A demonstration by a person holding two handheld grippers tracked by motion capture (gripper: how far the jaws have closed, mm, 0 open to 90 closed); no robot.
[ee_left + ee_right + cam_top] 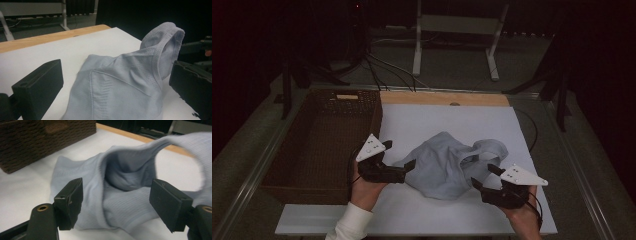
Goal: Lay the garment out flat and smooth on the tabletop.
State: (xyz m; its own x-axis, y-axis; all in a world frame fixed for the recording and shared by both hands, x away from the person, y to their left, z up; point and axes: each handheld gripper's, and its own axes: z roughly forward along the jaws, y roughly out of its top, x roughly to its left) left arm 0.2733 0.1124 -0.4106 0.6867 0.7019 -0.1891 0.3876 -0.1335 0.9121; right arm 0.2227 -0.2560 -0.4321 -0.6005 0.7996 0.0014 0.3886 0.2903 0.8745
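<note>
A pale blue-grey knit garment (446, 163) lies crumpled in the middle of the white board, with a looped strap or armhole raised at its right side (492, 149). My left gripper (404, 163) is at the garment's left edge, jaws open, cloth (120, 85) spreading between them. My right gripper (484, 176) is at the garment's near right edge, also open, its jaws standing on either side of the folded cloth (120, 195) and the raised loop (180, 142). Neither pair of jaws has closed on the cloth.
A dark woven basket (324, 142) stands left of the white board (412, 210), close to my left hand. A wooden strip (442, 98) runs along the board's far edge. Beyond it on the floor are cables and a white stand (457, 30).
</note>
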